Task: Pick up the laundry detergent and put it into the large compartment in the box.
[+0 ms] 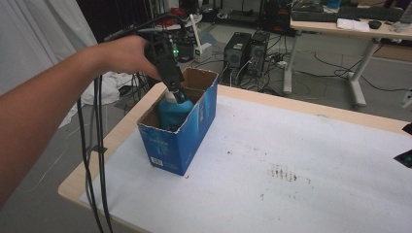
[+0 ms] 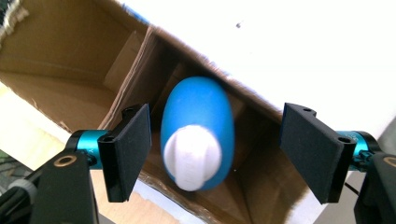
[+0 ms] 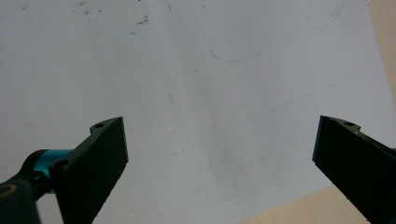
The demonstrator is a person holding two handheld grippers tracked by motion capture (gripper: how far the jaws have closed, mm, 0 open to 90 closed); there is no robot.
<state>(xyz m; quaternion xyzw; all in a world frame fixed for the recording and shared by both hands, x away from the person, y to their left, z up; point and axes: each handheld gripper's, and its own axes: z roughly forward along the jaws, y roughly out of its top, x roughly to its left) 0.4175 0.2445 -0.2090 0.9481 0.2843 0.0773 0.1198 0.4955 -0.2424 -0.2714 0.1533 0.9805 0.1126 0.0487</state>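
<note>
right hand-held gripper [image 3: 219, 158]: jaws wide | below: white sheet [image 3: 196, 84], faintly marked

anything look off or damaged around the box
The blue cardboard box has a ragged, torn top rim, worn down to brown card. The white table cover carries dark smudges right of the box. The blue bottle stands inside, between the left tongs, whose pads stand clear of it.

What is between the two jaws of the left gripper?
The blue bottle with its white cap stands between them inside the cardboard box, untouched, in the left gripper view.
</note>
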